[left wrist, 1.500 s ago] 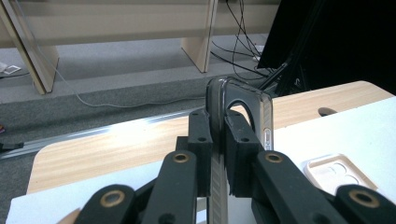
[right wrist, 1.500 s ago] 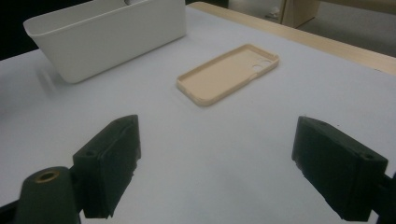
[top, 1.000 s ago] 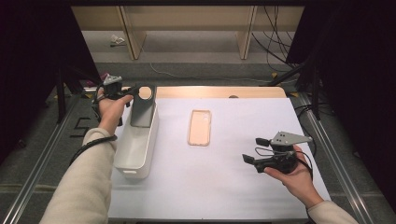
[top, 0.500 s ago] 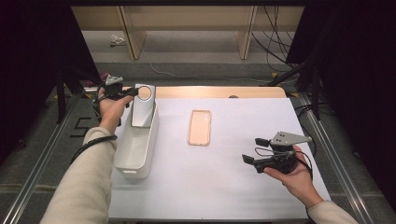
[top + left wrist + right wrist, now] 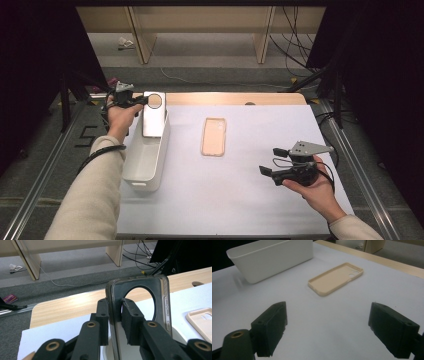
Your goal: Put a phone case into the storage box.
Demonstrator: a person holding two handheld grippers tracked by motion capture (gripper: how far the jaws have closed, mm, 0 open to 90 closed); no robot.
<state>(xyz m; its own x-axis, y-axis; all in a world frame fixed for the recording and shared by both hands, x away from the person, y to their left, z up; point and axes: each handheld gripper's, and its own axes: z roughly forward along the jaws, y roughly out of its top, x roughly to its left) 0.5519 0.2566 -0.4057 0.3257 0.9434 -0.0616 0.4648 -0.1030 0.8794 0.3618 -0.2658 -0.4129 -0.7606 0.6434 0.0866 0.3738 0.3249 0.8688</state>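
My left gripper holds a dark see-through phone case upright over the far end of a white bin, with the case's lower end down inside it. In the left gripper view the case stands on edge between the jaws of the left gripper. The jaws have just been opening slightly, and the pads still lie against the case. A beige phone case lies open side up at the middle of the white mat. My right gripper hovers open and empty at the right, aimed toward it.
The white mat covers most of the wooden table. In the right gripper view the beige case and the bin lie beyond the open right gripper. Dark stands and cables flank the table.
The dark case has straightened a little at the bin's far end. Neither hand has shifted.
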